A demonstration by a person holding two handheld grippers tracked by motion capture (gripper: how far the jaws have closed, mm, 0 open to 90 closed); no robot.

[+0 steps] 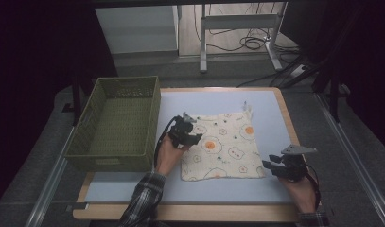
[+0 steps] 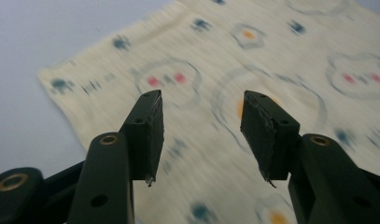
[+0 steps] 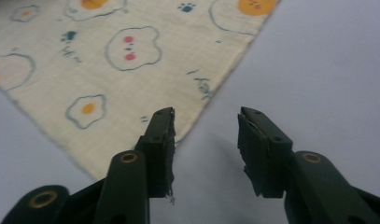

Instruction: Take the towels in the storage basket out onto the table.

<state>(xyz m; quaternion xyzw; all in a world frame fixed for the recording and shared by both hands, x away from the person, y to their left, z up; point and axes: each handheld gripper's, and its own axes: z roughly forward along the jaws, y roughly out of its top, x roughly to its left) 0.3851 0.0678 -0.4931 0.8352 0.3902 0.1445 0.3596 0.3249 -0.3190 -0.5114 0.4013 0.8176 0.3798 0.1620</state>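
A cream cloth [image 1: 223, 144] printed with fried eggs and bear faces lies flat on the pale blue mat [image 1: 133, 187]. My left gripper [image 1: 196, 136] hovers over the cloth's left edge. In the left gripper view its jaws [image 2: 201, 100] stand open above the blurred cloth [image 2: 201, 51], gripping nothing. My right gripper [image 1: 269, 165] sits at the cloth's near right corner. In the right gripper view it [image 3: 205, 114] is open; its left jaw overlaps the edge of the cloth [image 3: 108, 60], and bare mat [image 3: 318, 70] shows between the jaws.
A green woven basket [image 1: 126, 80] stands on the left side of the table, close to my left hand. The table's wooden front edge [image 1: 190, 213] runs below both forearms. Desk legs and cables lie on the floor beyond the table.
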